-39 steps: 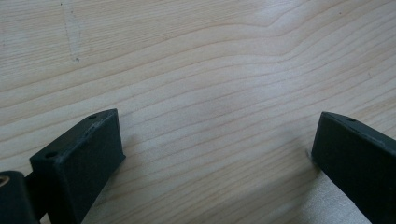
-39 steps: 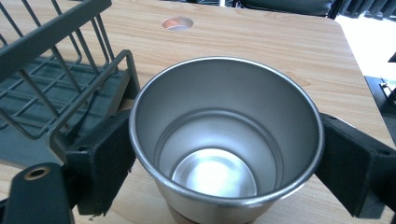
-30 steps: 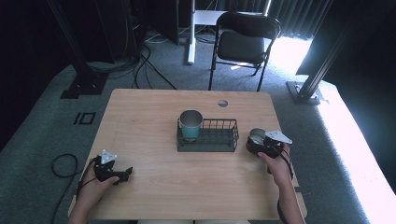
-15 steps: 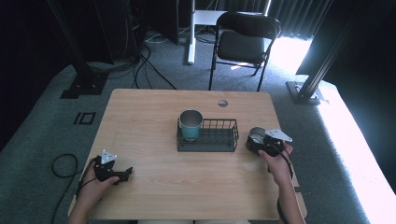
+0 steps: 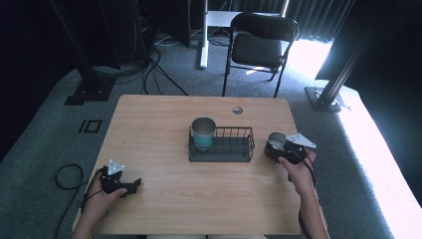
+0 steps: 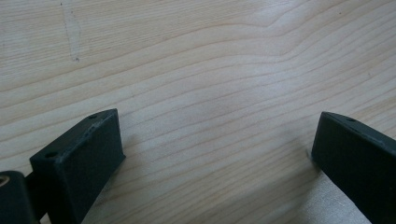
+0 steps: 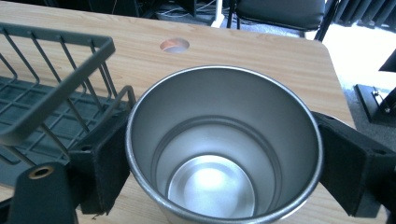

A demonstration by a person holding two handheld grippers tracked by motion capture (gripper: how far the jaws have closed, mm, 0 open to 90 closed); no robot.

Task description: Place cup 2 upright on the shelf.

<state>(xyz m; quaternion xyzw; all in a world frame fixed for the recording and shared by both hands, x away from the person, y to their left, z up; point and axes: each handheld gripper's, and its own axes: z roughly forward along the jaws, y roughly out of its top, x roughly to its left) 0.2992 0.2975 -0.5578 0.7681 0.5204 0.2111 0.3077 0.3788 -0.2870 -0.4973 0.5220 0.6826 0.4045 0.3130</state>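
Right gripper (image 5: 276, 148): it is seen in the high view at the right side of the table, just beside the right end of the wire basket, and is held from below by the person's right hand (image 5: 298, 172).
Right gripper's claw: its jaws are spread about as wide as the steel cup and are pressed against the cup's two sides, as shown in the right gripper view; the cup is gripped.
Steel cup (image 7: 223, 149): it is held upright between the right jaws, its open mouth turned up to the camera and its shiny bottom visible inside; it is placed outside the basket, close to the basket's right end.
Wire basket (image 5: 230, 147): a dark, low rack is set near the middle of the table; in the right gripper view its rim (image 7: 56, 88) is seen just left of the cup.
Teal cup (image 5: 203, 132): it is stood upright in the left end of the basket.
Left gripper (image 5: 130, 186): it is rested on the table near the front left corner, well apart from the basket, and is held by the left hand (image 5: 99, 196).
Left gripper's claw: its jaws are spread wide over bare wood; nothing is held between them.
Table (image 5: 149, 129): light wood, with a small round hole (image 5: 237, 110) near its far edge.
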